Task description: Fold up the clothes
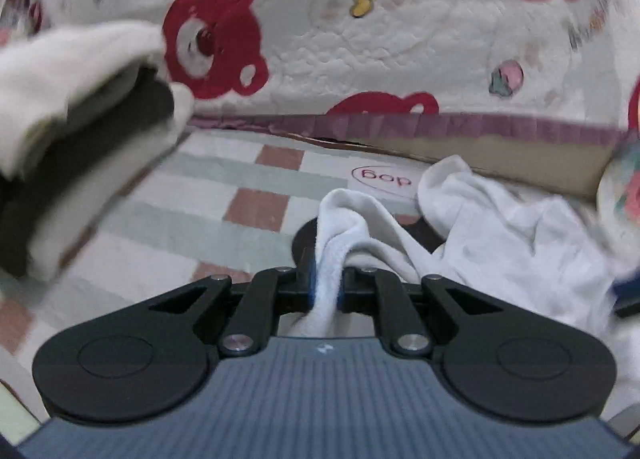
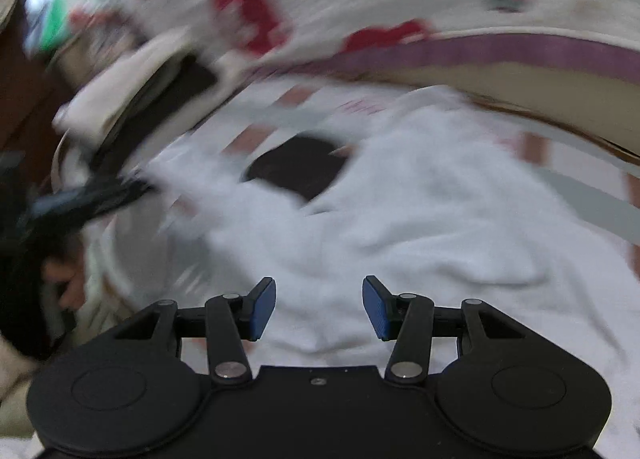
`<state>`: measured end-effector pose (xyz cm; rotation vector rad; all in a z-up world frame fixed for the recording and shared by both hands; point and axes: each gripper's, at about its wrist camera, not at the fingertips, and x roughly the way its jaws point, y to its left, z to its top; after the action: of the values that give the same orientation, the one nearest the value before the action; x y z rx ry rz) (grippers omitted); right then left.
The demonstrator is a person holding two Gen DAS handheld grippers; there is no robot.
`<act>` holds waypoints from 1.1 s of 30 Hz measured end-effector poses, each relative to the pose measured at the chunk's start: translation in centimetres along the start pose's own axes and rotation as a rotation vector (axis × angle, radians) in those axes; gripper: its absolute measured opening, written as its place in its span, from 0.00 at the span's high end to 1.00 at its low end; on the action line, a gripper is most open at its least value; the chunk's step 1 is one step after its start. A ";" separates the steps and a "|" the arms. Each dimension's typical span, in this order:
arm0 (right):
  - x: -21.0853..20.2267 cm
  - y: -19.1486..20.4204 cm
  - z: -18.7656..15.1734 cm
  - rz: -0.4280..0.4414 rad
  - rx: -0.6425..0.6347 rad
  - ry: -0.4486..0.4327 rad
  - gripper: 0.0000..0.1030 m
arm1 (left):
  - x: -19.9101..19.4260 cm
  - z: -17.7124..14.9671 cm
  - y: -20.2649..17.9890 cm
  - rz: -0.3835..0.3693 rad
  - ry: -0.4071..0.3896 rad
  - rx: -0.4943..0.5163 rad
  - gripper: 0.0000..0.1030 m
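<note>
A white garment (image 1: 500, 235) lies crumpled on a checked sheet (image 1: 224, 195). My left gripper (image 1: 326, 283) is shut on a bunched fold of the white garment, which rises between the jaws. In the right wrist view the same white garment (image 2: 400, 219) spreads below my right gripper (image 2: 319, 307), which is open and empty just above it. A dark opening or patch (image 2: 300, 167) shows in the cloth. The left gripper (image 2: 92, 195) appears blurred at the left, pulling the cloth.
A folded white and dark stack of clothes (image 1: 80, 131) sits at the left. A quilt with red bear faces (image 1: 360, 39) and a purple edge band (image 1: 440, 125) rises behind. The right wrist view is motion-blurred.
</note>
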<state>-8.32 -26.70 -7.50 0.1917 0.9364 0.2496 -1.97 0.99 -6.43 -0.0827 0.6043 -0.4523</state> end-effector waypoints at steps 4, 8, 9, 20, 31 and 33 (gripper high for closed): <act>3.1 4.9 0.4 0.074 -0.163 0.119 0.42 | -0.9 1.0 -0.6 0.023 -0.059 0.075 0.91; 5.9 6.3 -0.1 0.013 -0.248 0.201 0.39 | -0.4 0.5 -0.7 0.060 -0.032 0.092 0.91; 6.6 6.0 -0.3 0.005 -0.244 0.215 0.39 | -0.4 0.4 -0.6 0.062 -0.028 0.088 0.91; 10.5 6.1 -3.9 -0.130 -0.402 0.281 0.32 | 0.9 -0.2 0.4 0.071 0.042 0.030 0.91; 5.5 0.9 -1.9 -0.058 -0.090 0.079 0.91 | 2.1 -0.2 -0.1 0.068 0.096 0.035 0.91; 3.4 -0.3 -1.9 -0.019 0.027 0.024 0.91 | 2.2 -0.4 -0.1 0.067 0.110 0.028 0.91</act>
<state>-7.90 -25.86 -11.29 0.2051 0.9651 0.2219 -0.57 -0.07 -7.89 -0.0105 0.7067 -0.4018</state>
